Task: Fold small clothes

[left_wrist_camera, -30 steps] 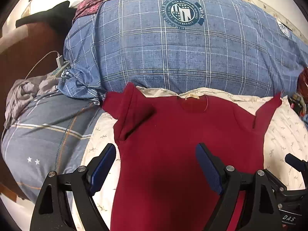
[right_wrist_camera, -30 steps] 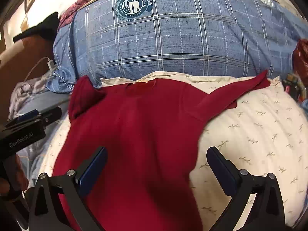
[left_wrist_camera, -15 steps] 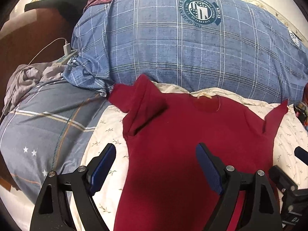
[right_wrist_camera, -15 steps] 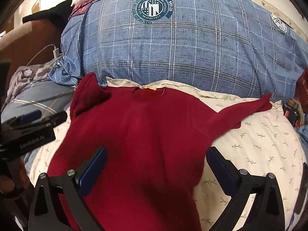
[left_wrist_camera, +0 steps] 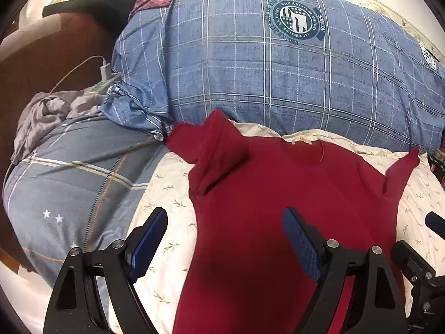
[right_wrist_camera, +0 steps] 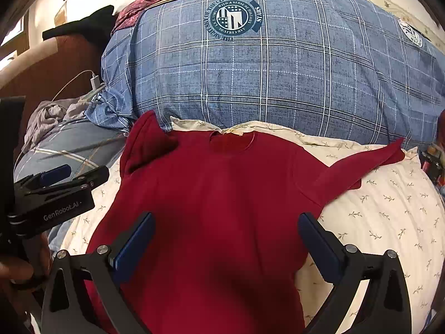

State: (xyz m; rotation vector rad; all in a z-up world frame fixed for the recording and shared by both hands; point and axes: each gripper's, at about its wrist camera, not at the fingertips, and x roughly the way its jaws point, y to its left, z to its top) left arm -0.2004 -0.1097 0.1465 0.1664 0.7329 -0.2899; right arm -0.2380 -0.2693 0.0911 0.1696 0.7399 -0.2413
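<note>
My left claw (left_wrist_camera: pixel 225 240) is spread wide and holds nothing; my right claw (right_wrist_camera: pixel 226 243) is also spread wide and empty. Both hang above the lower part of the red shirt (right_wrist_camera: pixel 219 194), without touching it as far as I can see.

The red shirt lies flat on the bed sheet (right_wrist_camera: pixel 389 217), with its neck opening (right_wrist_camera: pixel 230 142) toward the blue plaid duvet (right_wrist_camera: pixel 264 69). The left sleeve (left_wrist_camera: pixel 219 150) is doubled over on itself near the shoulder. The right sleeve (right_wrist_camera: pixel 364 164) stretches out to the side, its tip just beside the duvet.

I judge the shirt to be light and very soft, a thin knit that will sag and drape when lifted, not slippery, not fragile. One layer may come up without the other, so I think the pinch must take both layers at an edge. Good places look to be the right sleeve near its cuff, or the shoulder seam, for bringing the sleeve across the body.

The count: one red shirt, two sleeves, two claws. Beside the bed sheet I see one grey quilt with stars (left_wrist_camera: pixel 69 194), one crumpled grey cloth (left_wrist_camera: pixel 47 114) and one white charger (left_wrist_camera: pixel 105 71) with its cable.
</note>
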